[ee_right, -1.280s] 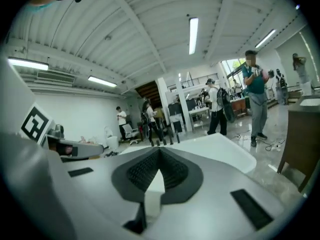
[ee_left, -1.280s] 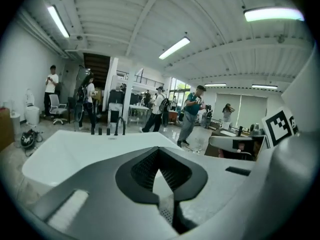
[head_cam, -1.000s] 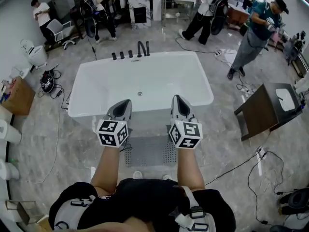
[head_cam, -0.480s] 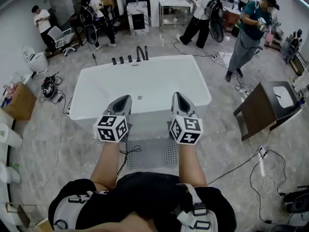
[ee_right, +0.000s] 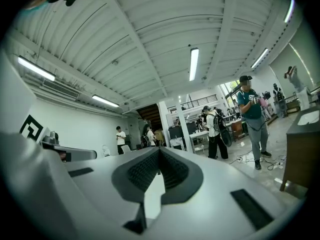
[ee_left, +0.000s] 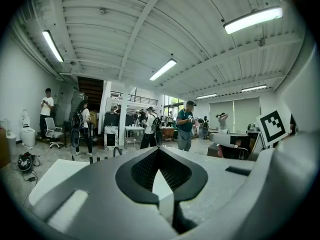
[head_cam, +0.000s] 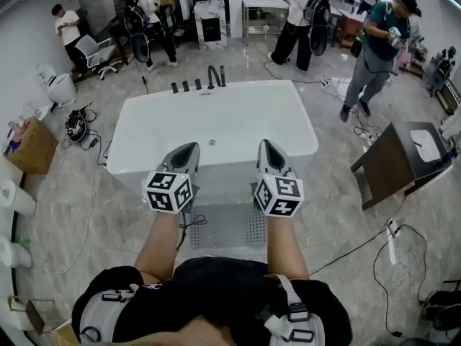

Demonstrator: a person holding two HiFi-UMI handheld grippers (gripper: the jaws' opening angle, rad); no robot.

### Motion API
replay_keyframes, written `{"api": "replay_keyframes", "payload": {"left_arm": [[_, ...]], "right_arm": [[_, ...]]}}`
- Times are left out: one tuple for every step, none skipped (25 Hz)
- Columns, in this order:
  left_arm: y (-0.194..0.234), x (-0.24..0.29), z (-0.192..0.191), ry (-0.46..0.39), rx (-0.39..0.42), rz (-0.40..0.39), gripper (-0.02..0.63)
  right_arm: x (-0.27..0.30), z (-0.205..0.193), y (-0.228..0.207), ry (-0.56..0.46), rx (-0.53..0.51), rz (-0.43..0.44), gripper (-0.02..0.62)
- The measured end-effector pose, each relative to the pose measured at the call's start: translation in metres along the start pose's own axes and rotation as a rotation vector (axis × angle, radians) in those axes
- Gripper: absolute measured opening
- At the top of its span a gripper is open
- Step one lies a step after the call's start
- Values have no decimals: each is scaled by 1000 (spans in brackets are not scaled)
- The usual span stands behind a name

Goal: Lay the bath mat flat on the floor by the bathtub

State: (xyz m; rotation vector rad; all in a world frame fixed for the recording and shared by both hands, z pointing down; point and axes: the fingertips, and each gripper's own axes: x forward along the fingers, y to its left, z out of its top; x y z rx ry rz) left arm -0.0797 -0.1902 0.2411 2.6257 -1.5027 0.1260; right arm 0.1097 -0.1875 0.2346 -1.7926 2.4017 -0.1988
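A grey bath mat with dotted side strips lies flat on the floor against the near side of the white bathtub. My forearms and grippers hide its edges. The left gripper hangs in the air above the tub's near rim, jaws shut with nothing between them. At the same height, a little to the right, the right gripper is also shut and empty. The left gripper view shows its closed jaws aimed up at the room and ceiling. The right gripper view shows the same.
Black taps stand at the tub's far rim. A dark cabinet with a basin stands at the right, with cables on the floor beside it. A toilet and a cardboard box are at the left. Several people stand at the back.
Both grippers stay almost still above the tub's near rim, still shut. The head view has shifted slightly, and the people at the back have moved a little.
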Motion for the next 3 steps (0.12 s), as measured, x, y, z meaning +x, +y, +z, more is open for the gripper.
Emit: {"api": "replay_keyframes", "payload": {"left_arm": [[-1,-1,-1,2,3,-3,5],[-3,-2,-2,4,7,-6,5],[-5,-2,-2,5,10,-9,3]], "right_arm": [[0,-1,1,0,2,5,6],[-1,-2,2,-1,4,10,6],[-1,-3,3,-1,4,14,6]]}}
